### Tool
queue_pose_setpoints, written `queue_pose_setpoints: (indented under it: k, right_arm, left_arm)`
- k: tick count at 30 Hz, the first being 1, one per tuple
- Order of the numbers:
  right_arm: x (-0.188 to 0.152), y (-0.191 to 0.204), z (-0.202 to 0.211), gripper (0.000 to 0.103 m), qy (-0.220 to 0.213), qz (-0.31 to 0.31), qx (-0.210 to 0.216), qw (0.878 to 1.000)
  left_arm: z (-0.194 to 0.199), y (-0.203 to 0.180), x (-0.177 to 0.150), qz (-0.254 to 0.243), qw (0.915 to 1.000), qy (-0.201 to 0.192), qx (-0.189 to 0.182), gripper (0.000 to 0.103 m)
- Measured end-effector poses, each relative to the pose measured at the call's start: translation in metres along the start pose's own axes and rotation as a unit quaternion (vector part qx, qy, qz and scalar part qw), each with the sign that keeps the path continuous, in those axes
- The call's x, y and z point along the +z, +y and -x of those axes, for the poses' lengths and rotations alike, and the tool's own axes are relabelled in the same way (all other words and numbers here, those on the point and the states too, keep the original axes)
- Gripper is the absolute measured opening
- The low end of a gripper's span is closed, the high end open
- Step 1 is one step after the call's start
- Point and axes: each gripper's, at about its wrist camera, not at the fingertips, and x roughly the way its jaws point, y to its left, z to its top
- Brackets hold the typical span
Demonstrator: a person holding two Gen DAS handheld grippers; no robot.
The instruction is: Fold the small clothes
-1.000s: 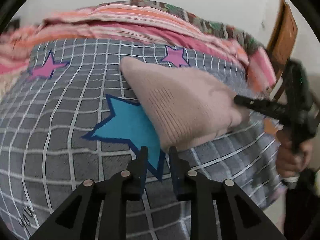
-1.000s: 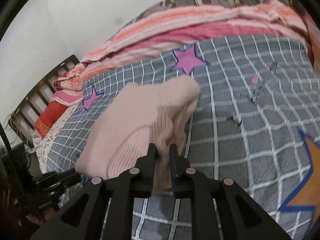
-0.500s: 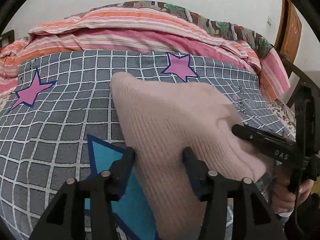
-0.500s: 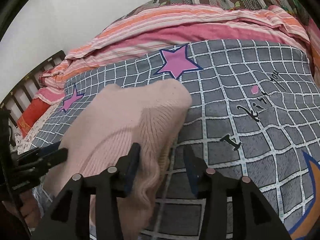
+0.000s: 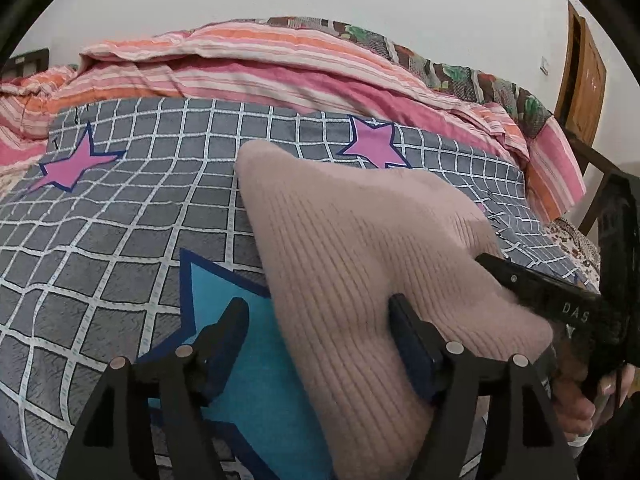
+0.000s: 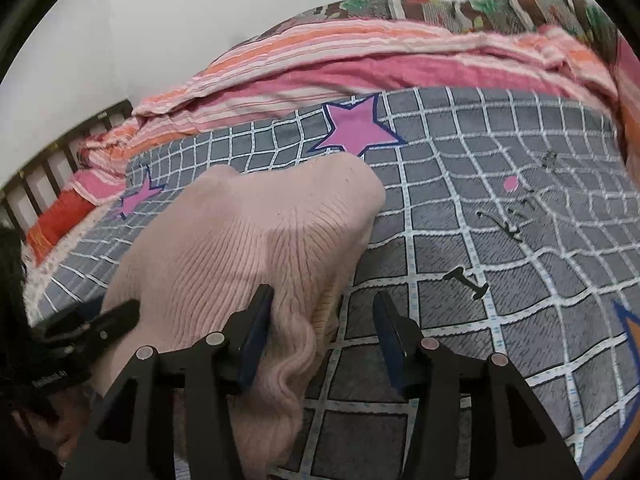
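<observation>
Now, from the left wrist: shows the left claw spread wide and gripping nothing, where a second ago it sat nearly pinched together just short of the cloth. Straddles the near edge of the pink ribbed knit garment, with one finger against the knit and the other over the blue star printed on the grey checked bed cover. Finds the garment lying doubled on that cover, near the front of the bed, with the striped blanket heaped well behind it. Catches one black finger at the garment's right side; cannot tell from here whether it touches the knit.

Then, from the right wrist: shows the right claw also parted wide, no longer clamped on the wavy hem as it was a second ago. Leaves that hem slack between the fingers, nearer the left one, resting on the cover. Picks out the left claw's tip at the far left edge of the knit.

Reads, as a judgement, as a release: fold laid down, cloth let go on both sides. Probably calls next for a fresh grip to make another fold or a smoothing pass, since the near hem sits rumpled.
</observation>
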Motion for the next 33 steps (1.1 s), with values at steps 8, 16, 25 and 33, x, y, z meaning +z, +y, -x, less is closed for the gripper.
queue_pose_setpoints:
  k: [8,16,25,33]
  right_arm:
    - [-0.0021,0.0055,0.0038,0.053,-0.007,0.009,-0.014,1.0]
    - [-0.0034,0.0061,0.0062,0.054,-0.012,0.01,-0.018,1.0]
    - [-0.0034,0.0035,0.006,0.057,-0.011,-0.001,-0.012,1.0]
    - [-0.0041,0.0033,0.0059,0.057,-0.011,-0.005,-0.01,1.0]
  left_arm:
    - [-0.0001,0.0023,-0.0001,0.006,0.9999,-0.002,0.009,0.081]
    - [0.0014,0.0001,-0.0011,0.004,0.9998,-0.005,0.019,0.083]
    - [0.0012,0.0019,-0.0009,0.006,0.9998,-0.005,0.017,0.084]
    - [0.0007,0.0033,-0.0007,0.009,0.9998,-0.004,0.016,0.085]
